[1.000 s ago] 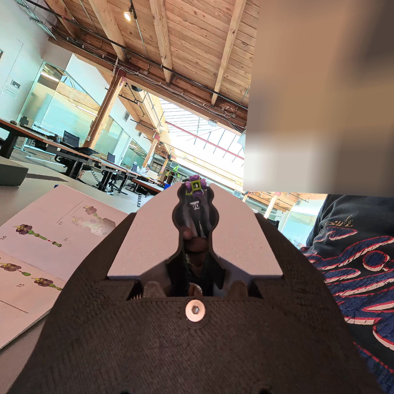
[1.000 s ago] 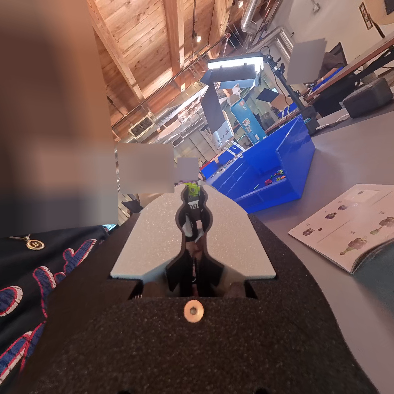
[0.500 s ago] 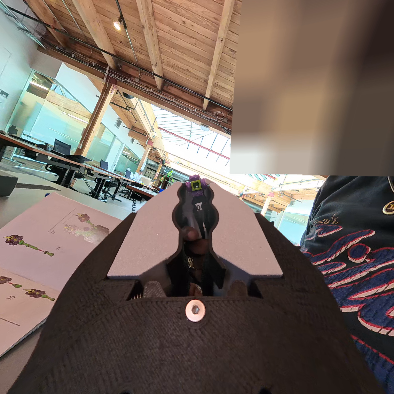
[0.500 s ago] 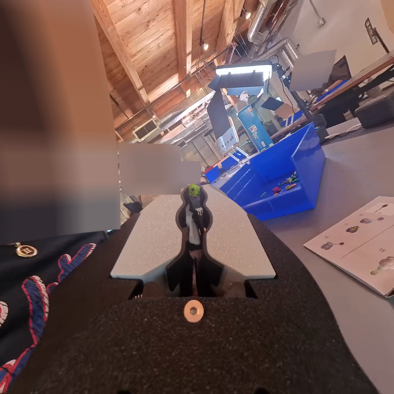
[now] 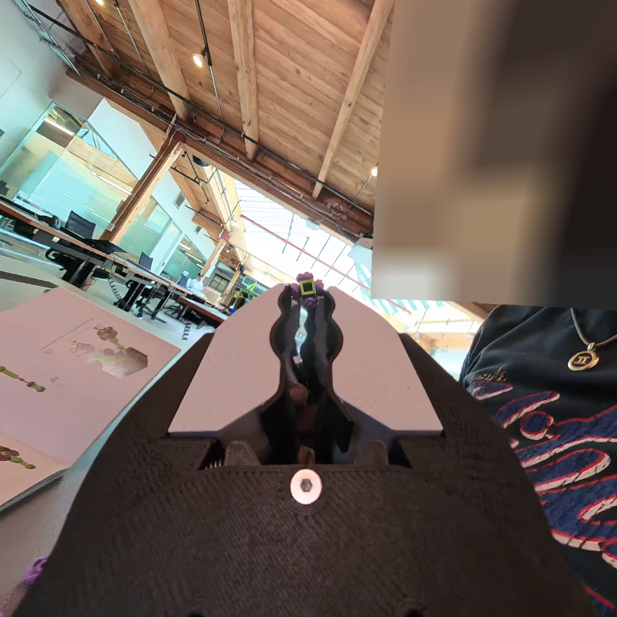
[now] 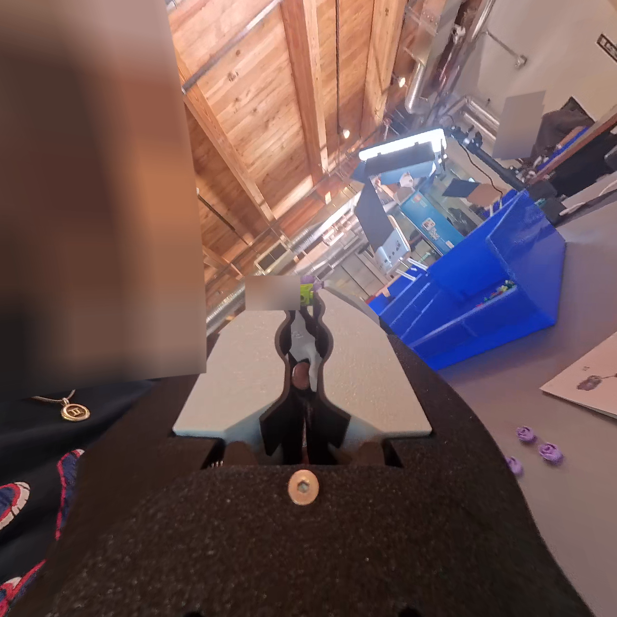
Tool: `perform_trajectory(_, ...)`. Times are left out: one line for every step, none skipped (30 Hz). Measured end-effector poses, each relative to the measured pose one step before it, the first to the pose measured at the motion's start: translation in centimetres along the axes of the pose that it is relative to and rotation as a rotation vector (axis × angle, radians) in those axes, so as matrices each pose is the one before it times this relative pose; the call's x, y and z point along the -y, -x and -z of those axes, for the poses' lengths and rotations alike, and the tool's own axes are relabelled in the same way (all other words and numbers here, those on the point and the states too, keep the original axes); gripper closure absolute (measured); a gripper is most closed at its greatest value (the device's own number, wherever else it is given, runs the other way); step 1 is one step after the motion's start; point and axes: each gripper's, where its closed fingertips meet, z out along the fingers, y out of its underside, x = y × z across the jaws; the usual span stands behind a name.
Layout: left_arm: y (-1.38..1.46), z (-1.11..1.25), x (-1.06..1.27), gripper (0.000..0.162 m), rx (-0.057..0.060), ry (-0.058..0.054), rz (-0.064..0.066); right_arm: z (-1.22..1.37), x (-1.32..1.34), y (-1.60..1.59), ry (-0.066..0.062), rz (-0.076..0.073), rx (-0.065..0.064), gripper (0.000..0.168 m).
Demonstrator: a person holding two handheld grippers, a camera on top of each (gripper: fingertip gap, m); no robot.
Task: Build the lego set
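My left gripper (image 5: 307, 295) points up and is shut on a small lego flower piece (image 5: 307, 287), a lime green square with purple blossoms around it, pinched at the fingertips. My right gripper (image 6: 309, 297) also points up and is shut on a small lime green and purple lego piece (image 6: 306, 291); a blur patch hides its left fingertip. Three loose purple blossoms (image 6: 537, 447) lie on the grey table (image 6: 551, 534) to the right of the right gripper. The open instruction booklet (image 5: 66, 367) lies on the table to the left of the left gripper; it also shows in the right wrist view (image 6: 587, 384).
A blue bin (image 6: 521, 267) with small loose bricks stands on the table at the back right. A person in a dark patterned top (image 5: 551, 417) is close behind both grippers. A purple piece (image 5: 35, 569) shows at the lower left edge. The grippers are tip to tip, or close to it.
Both grippers have tilted and shifted while keeping hold of their pieces. In the right view the bin and booklet slid right and the loose purple blossoms came into view.
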Motion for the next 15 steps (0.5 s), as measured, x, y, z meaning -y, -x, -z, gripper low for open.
perform_trajectory(-0.06, -0.046, 0.08, 0.144, -0.004, -0.0223, 0.0241, -0.053, 0.115, 0.078, -0.0306, -0.0131, 0.0132, 0.158)
perform_trajectory(0.019, -0.06, 0.017, 0.144, -0.0003, -0.0147, 0.0213, -0.006, 0.133, -0.061, -0.0232, -0.0126, 0.0045, 0.158)
perform_trajectory(0.164, -0.02, -0.051, 0.144, 0.0067, -0.0017, 0.0096, 0.047, 0.147, -0.211, -0.0088, -0.0068, -0.0054, 0.158)
perform_trajectory(0.264, 0.021, -0.095, 0.144, 0.0118, 0.0137, -0.0017, 0.079, 0.084, -0.278, 0.0102, 0.0088, -0.0141, 0.158)
perform_trajectory(0.219, 0.037, -0.123, 0.144, 0.0115, 0.0245, -0.0055, 0.091, 0.054, -0.137, 0.0208, 0.0212, -0.0124, 0.159)
perform_trajectory(0.084, 0.024, -0.152, 0.144, 0.0059, 0.0282, -0.0036, 0.079, 0.006, -0.027, 0.0265, 0.0189, -0.0088, 0.159)
perform_trajectory(0.001, 0.033, -0.15, 0.144, 0.0002, 0.0281, 0.0018, 0.069, -0.058, 0.022, 0.0293, 0.0055, -0.0046, 0.159)
perform_trajectory(-0.013, 0.043, -0.148, 0.143, -0.0001, 0.0256, 0.0042, 0.09, -0.088, -0.016, 0.0267, -0.0027, -0.0054, 0.159)
perform_trajectory(0.017, 0.046, -0.137, 0.143, 0.0027, 0.023, 0.0005, 0.099, -0.106, -0.039, 0.023, -0.0078, -0.0047, 0.159)
perform_trajectory(0.019, 0.023, -0.157, 0.143, 0.0032, 0.0225, -0.0009, 0.116, -0.066, -0.019, 0.018, -0.0057, -0.0019, 0.159)
perform_trajectory(0.013, 0.002, -0.14, 0.143, 0.002, 0.0218, 0.0009, 0.116, -0.085, -0.021, 0.0182, -0.0027, -0.0014, 0.159)
perform_trajectory(0.05, 0.007, -0.154, 0.144, 0.0029, 0.0206, 0.0029, 0.141, -0.09, -0.087, 0.0219, -0.002, -0.0064, 0.159)
perform_trajectory(0.06, 0.013, -0.163, 0.144, 0.0023, 0.0194, 0.0044, 0.129, -0.119, -0.056, 0.0273, 0.0006, -0.0051, 0.159)
perform_trajectory(0.016, 0.002, -0.155, 0.144, 0.0005, 0.0171, 0.0046, 0.124, -0.09, -0.011, 0.0266, 0.0074, -0.0066, 0.159)
perform_trajectory(0.006, -0.021, -0.128, 0.144, -0.0002, 0.0147, 0.0042, 0.11, -0.06, 0.015, 0.0228, 0.0065, -0.0057, 0.159)
